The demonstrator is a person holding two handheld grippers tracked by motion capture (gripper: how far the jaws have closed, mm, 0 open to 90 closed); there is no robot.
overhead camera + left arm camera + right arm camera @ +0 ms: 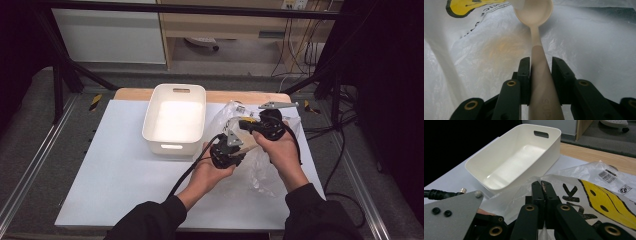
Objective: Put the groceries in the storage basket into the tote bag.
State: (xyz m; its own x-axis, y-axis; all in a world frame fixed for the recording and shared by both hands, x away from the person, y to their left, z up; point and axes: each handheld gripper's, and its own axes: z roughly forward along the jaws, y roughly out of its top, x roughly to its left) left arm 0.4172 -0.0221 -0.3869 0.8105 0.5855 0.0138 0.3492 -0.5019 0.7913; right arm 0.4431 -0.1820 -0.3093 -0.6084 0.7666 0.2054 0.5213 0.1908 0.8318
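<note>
A crinkly clear plastic bag (pixel 260 170) with yellow and black print lies on the table's right half. My left gripper (pixel 239 146) reaches into it. In the left gripper view, my left gripper (pixel 540 62) is shut on the handle of a pale wooden spoon (pixel 534 12), whose bowl points away among the bag's (pixel 586 37) folds. My right gripper (pixel 248 124) sits just above the left one. Its jaws (pixel 543 183) are shut on a raised edge of the bag (pixel 599 192).
An empty white bin (pixel 172 146) with handle slots stands left of the bag, its near wall (pixel 544 162) close to my right gripper. A white sheet (pixel 115 165) covers the table. Black frame bars and cables run along the back and right.
</note>
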